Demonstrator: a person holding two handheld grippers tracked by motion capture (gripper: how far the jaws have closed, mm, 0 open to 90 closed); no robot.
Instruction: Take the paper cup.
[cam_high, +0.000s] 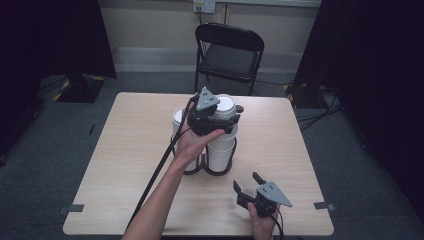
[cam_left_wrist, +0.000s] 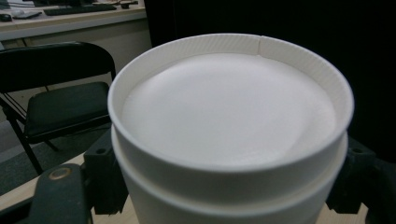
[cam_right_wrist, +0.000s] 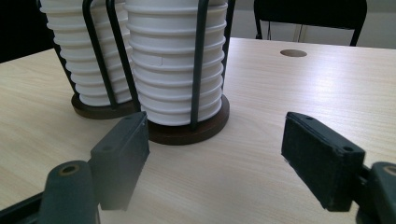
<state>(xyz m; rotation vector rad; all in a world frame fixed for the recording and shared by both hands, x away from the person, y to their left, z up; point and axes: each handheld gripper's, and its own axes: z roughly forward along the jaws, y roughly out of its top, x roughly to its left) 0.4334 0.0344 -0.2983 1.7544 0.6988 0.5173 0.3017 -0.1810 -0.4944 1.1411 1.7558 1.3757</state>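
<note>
- Left claw (cam_high: 220, 120) is seen clamped on the top cup (cam_high: 225, 106) of the right stack (cam_high: 221, 150); in the left gripper view the pads (cam_left_wrist: 105, 170) are pressed on both sides of the cup (cam_left_wrist: 229, 140), just under its rim.
- Cups are stacked upside down, flat base up.
- Two stacks are held in black wire holders at desk (cam_high: 130, 150) centre; the left stack (cam_high: 178, 120) is just beside the right one, at its 9 o'clock.
- Right claw (cam_high: 247, 181) is held wide open with nothing between its jaws, low over the desk at 5 o'clock from the stacks, pointed at them.
- Right gripper view: holder base (cam_right_wrist: 187, 133) sits on the desk (cam_right_wrist: 289, 88), apart from the jaws.
- A chair (cam_high: 229, 52) is seen at 12 o'clock beyond the desk.
</note>
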